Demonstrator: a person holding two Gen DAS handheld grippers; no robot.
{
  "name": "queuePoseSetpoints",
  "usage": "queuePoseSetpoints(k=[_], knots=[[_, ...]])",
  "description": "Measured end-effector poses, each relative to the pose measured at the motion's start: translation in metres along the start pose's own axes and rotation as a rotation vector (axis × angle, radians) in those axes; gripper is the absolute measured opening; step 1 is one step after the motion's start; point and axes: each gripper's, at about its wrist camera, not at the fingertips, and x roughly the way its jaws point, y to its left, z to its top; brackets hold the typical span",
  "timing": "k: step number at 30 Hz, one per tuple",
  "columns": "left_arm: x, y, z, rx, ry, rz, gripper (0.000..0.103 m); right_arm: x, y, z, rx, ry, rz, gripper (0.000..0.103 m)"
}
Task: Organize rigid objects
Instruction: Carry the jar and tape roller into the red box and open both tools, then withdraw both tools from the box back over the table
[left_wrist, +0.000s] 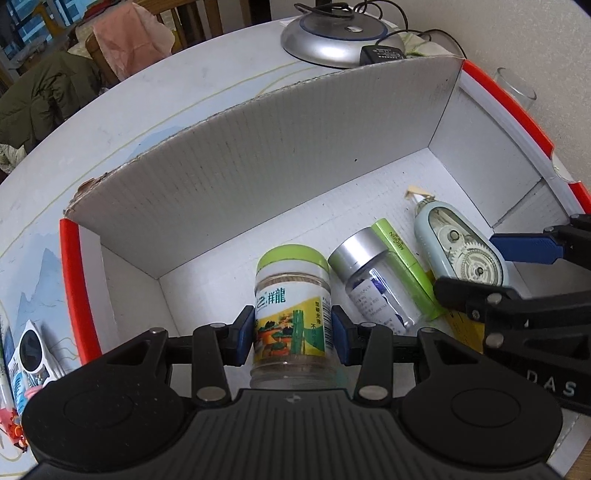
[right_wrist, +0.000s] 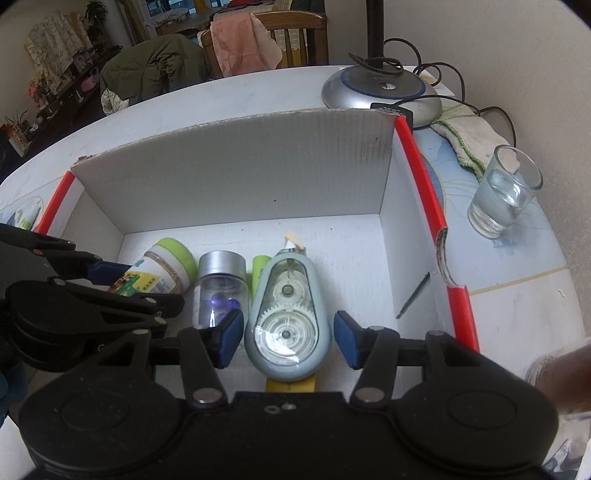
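Observation:
A white cardboard box (left_wrist: 258, 158) with red edges stands on the table. Inside lie a green-lidded toothpick jar (left_wrist: 291, 310), a silver-capped clear bottle (left_wrist: 373, 280), a green tube (left_wrist: 406, 258) and a pale blue correction tape dispenser (left_wrist: 458, 251). My left gripper (left_wrist: 293, 332) is shut on the toothpick jar, pads on both sides. In the right wrist view my right gripper (right_wrist: 288, 339) is open, its pads either side of the tape dispenser (right_wrist: 286, 317) without touching it. The jar (right_wrist: 162, 271) and bottle (right_wrist: 219, 284) lie to its left.
A silver lamp base (right_wrist: 380, 92) with cables stands behind the box. A glass of water (right_wrist: 502, 192) and a cloth (right_wrist: 469, 133) are right of the box. A small white packet (left_wrist: 31, 350) lies left of it. A black pen (right_wrist: 413, 295) lies in the box.

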Motion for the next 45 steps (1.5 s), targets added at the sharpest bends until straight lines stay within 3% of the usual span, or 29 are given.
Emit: queuePoseSetpoints(k=[8, 16, 19, 25, 27, 37, 39, 45], knots=[[-0.019, 0.002, -0.008, -0.018, -0.045, -0.020, 0.047, -0.016, 0.002, -0.002, 0.001, -0.022, 0.002, 0.064], [-0.053, 0.011, -0.024, -0.043, -0.126, -0.064, 0.047, -0.044, 0.007, -0.007, -0.008, -0.073, 0.018, 0.065], [-0.066, 0.017, -0.032, -0.055, -0.158, -0.081, 0.047, -0.056, 0.012, -0.009, -0.008, -0.090, 0.024, 0.071], [-0.095, 0.030, -0.051, -0.062, -0.221, -0.110, 0.049, -0.077, 0.030, -0.014, -0.013, -0.125, 0.042, 0.071], [-0.105, 0.036, -0.058, -0.066, -0.243, -0.117, 0.058, -0.083, 0.036, -0.016, -0.009, -0.137, 0.046, 0.071], [-0.150, 0.073, -0.097, -0.070, -0.339, -0.132, 0.059, -0.116, 0.079, -0.027, -0.013, -0.210, 0.083, 0.078], [-0.158, 0.082, -0.106, -0.077, -0.353, -0.132, 0.064, -0.121, 0.090, -0.031, -0.011, -0.221, 0.094, 0.080], [-0.177, 0.114, -0.135, -0.098, -0.383, -0.128, 0.065, -0.132, 0.121, -0.041, 0.005, -0.245, 0.128, 0.084]])
